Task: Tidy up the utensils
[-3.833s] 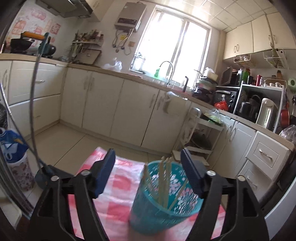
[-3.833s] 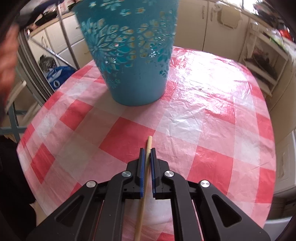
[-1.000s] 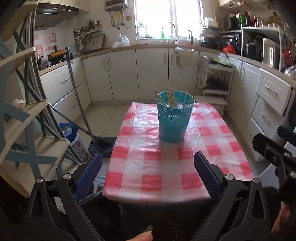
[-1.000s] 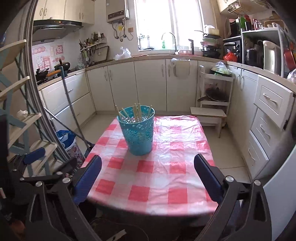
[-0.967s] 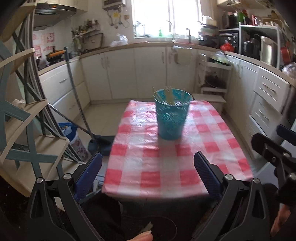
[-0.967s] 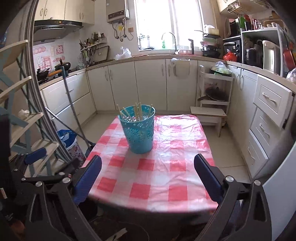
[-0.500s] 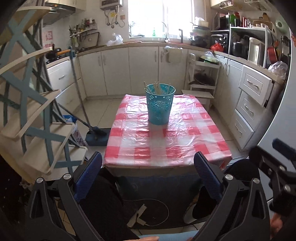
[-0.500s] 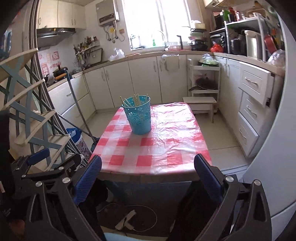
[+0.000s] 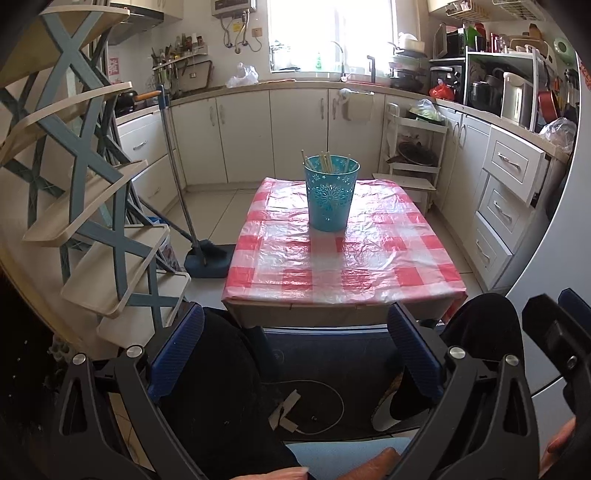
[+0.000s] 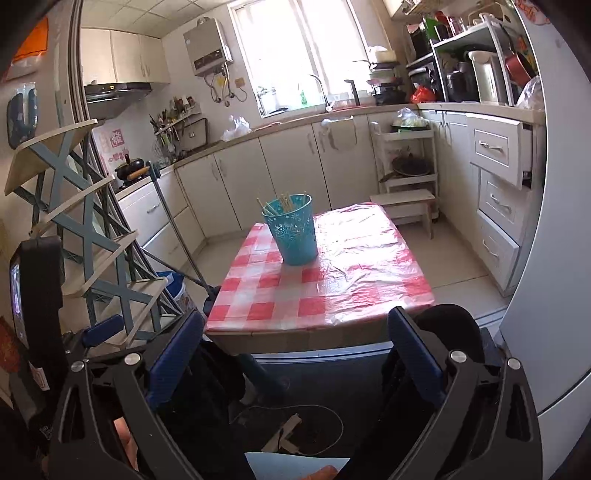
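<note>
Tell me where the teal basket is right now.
The teal basket stands upright on the checked table, toward its far end, holding chopsticks; in the right wrist view it sits left of centre.

teal flower-patterned bucket [image 9: 331,197], red-white checked tablecloth [image 9: 343,264] (glossy)

A home kitchen, this was. Cream cabinets [image 9: 295,133] ran along the far wall under a bright window [image 9: 328,33], with a sink tap [image 9: 341,61] at the counter and a water heater [image 10: 207,46] mounted up high. On the right stood a shelf rack [image 9: 498,85] crowded with a kettle and pots. At the far left, a pan [image 10: 131,170] sat under a range hood [image 10: 114,90]. A small table in a red-checked cloth [image 9: 343,254] stood mid-floor.
</note>
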`<act>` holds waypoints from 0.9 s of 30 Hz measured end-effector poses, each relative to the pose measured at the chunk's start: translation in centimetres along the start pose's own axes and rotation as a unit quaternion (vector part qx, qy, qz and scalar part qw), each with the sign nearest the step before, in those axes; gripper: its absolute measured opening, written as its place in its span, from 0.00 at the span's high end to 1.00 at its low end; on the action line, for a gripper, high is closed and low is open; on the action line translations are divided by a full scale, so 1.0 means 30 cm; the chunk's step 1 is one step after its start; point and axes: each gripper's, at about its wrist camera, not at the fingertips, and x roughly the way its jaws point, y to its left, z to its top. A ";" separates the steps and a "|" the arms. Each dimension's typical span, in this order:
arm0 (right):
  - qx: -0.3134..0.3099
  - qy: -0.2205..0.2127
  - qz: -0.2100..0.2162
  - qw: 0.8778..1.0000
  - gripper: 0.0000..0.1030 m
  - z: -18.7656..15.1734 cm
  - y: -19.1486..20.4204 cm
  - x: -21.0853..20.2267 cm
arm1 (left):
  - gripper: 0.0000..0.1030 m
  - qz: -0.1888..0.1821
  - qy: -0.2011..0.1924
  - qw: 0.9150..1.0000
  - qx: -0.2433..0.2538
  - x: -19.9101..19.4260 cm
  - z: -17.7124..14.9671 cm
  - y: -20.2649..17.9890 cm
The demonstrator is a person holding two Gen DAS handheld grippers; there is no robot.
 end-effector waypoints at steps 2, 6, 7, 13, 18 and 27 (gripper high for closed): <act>-0.004 0.007 0.003 1.000 0.07 -0.004 0.008 0.008 | 0.07 0.000 -0.001 1.000 -0.002 -0.002 0.000 0.004; -0.004 0.015 0.004 1.000 0.07 -0.011 0.009 0.018 | 0.08 -0.003 0.001 1.000 -0.007 0.004 0.000 0.010; -0.003 0.017 0.004 1.000 0.07 -0.012 0.009 0.021 | 0.08 -0.003 0.002 1.000 -0.009 0.006 -0.001 0.012; -0.019 0.015 0.001 1.000 0.07 -0.017 0.031 0.021 | 0.08 -0.004 0.007 1.000 -0.014 0.016 -0.002 0.023; -0.028 0.019 0.001 0.999 0.07 -0.023 0.041 0.026 | 0.08 -0.002 0.007 1.000 -0.014 0.019 -0.002 0.027; -0.031 0.021 0.001 0.999 0.07 -0.022 0.051 0.027 | 0.08 0.003 0.006 1.000 -0.013 0.020 -0.003 0.034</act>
